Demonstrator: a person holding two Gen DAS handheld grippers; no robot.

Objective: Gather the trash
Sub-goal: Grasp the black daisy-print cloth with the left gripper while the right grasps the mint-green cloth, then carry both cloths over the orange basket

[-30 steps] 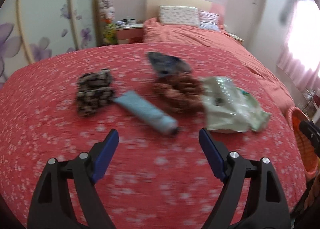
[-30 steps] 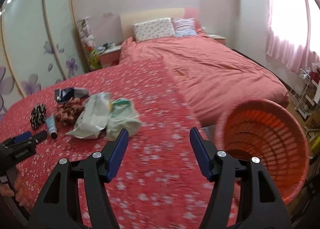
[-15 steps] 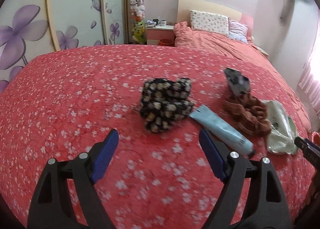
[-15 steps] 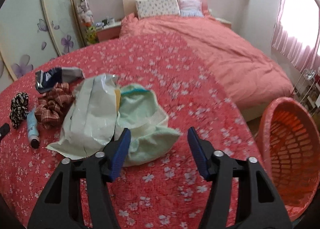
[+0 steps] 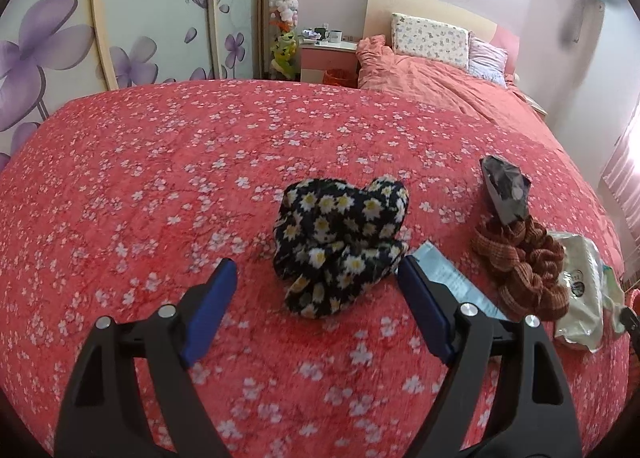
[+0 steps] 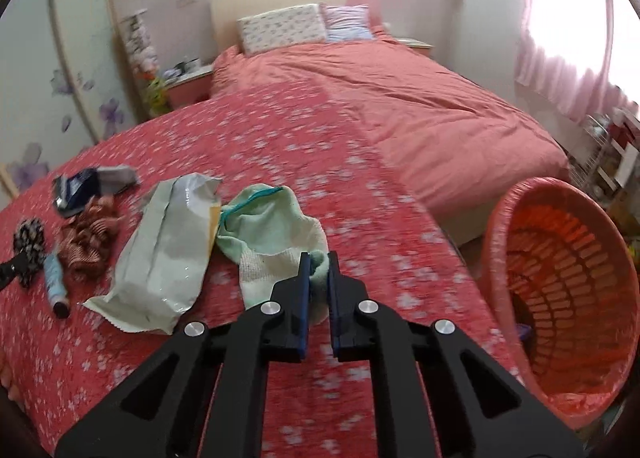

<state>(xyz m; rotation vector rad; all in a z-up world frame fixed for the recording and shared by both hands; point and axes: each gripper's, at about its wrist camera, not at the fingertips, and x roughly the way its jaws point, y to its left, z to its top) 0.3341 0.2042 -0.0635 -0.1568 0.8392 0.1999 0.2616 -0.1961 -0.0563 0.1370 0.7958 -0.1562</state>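
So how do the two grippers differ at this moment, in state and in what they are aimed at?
The left gripper is open and holds nothing; the right gripper is shut on the green sock. The left frames the daisy-print scrunchie without touching it; the right pinches the sock's near edge beside the orange basket. Both are over the red floral bedspread.

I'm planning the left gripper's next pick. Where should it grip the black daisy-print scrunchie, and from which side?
Grip the daisy-print scrunchie across its bunched middle, coming straight ahead and down from the near side. It lies as a soft, rumpled heap on the bedspread, centred between the open left gripper fingers. Keep the right-hand finger clear of the blue tube lying beside it.
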